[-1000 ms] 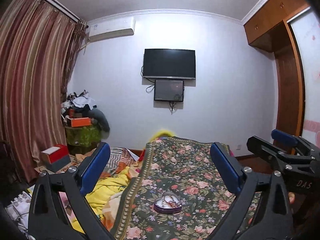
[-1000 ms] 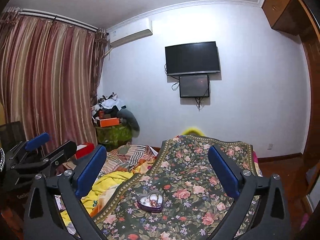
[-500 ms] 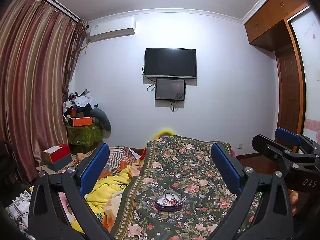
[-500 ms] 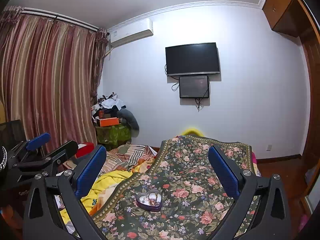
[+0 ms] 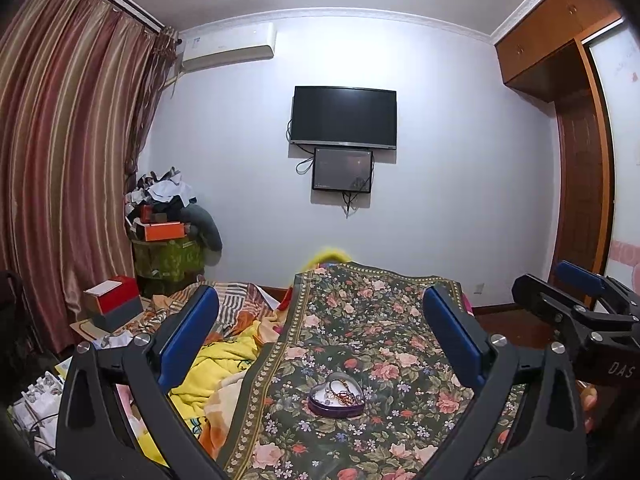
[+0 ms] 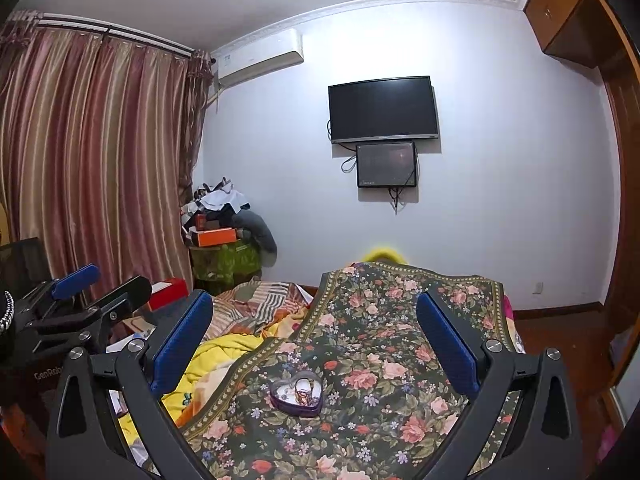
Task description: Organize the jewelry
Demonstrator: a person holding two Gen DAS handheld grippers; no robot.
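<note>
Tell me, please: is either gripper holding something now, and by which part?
Nothing is held. The left gripper and right gripper are both open and empty.

Heart-shaped tin [image 5: 337,397]: contents a tangle of chains and beads, single pieces too small to tell apart. Right gripper [image 5: 576,292]: cut off by the right edge in the left wrist view; fingertips of the holding hand [image 5: 591,404] just visible, rest hidden. Yellow object [image 6: 383,253]: mostly hidden behind the floral blanket [image 6: 384,344].
</note>
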